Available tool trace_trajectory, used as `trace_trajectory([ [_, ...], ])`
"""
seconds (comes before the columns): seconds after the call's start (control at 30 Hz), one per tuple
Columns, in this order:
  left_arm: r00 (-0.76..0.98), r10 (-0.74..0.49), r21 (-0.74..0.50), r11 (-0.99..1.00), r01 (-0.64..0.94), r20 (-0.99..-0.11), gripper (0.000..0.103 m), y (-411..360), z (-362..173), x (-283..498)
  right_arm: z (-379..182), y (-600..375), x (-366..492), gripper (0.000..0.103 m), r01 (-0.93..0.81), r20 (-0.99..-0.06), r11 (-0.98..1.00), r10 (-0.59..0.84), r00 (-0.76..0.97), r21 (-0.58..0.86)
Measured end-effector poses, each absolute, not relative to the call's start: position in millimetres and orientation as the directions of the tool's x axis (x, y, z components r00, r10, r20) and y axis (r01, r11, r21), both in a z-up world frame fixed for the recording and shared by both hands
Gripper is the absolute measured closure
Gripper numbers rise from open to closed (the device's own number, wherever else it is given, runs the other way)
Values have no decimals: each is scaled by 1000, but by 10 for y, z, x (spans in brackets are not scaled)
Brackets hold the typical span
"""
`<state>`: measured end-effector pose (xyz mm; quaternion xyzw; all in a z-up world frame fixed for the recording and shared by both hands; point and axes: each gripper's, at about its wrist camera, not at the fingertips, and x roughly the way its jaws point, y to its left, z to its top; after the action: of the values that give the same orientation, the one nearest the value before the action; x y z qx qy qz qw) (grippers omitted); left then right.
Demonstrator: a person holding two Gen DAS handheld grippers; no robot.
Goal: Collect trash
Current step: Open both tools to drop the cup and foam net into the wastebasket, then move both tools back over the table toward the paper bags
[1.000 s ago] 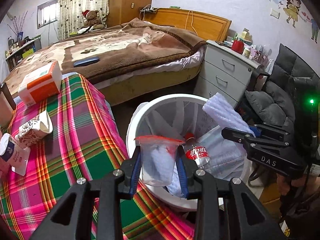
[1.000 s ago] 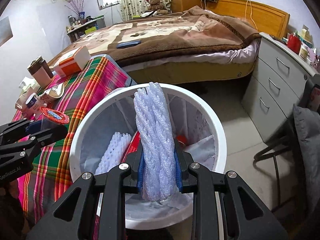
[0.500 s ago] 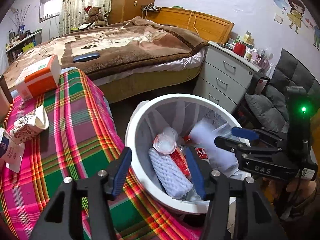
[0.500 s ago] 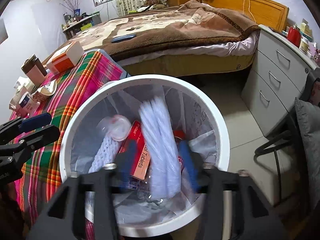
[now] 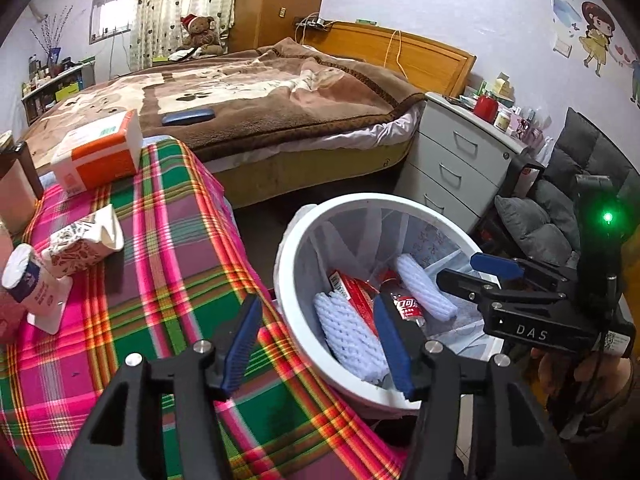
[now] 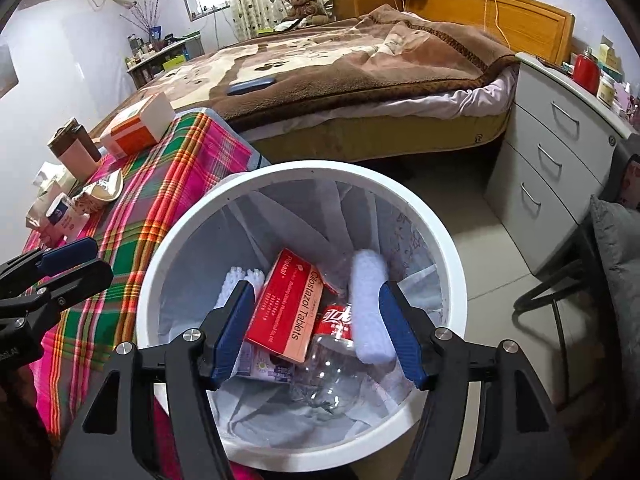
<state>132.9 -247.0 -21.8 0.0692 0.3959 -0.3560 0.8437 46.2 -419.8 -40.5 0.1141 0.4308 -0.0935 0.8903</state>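
A white trash bin with a clear liner stands beside the table; it also shows in the left wrist view. Inside lie a red tablet box, a clear cola bottle and two white foam nets. My right gripper is open and empty above the bin. My left gripper is open and empty at the bin's table-side rim. Crumpled paper cartons and a small bottle lie on the plaid tablecloth.
An orange and white box and a brown cup stand at the table's far end. A bed is behind, a grey drawer unit to the right, a dark chair at the far right.
Both grippers opened. The left dropped its plastic cup and the right dropped its foam net into the bin. Both now hover open over it.
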Motion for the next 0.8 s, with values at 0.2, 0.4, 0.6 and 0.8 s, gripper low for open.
trace_trajectory([
  [0.2, 466, -534, -154, 757, 634, -706, 42, -2289, -162, 1324, -343, -4109, 469, 37, 255, -776, 959, -63, 627, 128],
  [0.4, 507, -519, -138, 780, 611, -688, 41, -2051, -108, 1318, -260, -3958, 481, 37, 225, -756, 965, -47, 653, 135],
  [0.6, 547, -494, -125, 808, 575, -676, 40, -1751, -59, 1356, -175, -3773, 549, 37, 198, -729, 970, -31, 683, 144],
  [0.8, 587, -457, -122, 845, 520, -668, 38, -1403, -49, 1427, -137, -3550, 646, 37, 155, -720, 978, -7, 694, 140],
])
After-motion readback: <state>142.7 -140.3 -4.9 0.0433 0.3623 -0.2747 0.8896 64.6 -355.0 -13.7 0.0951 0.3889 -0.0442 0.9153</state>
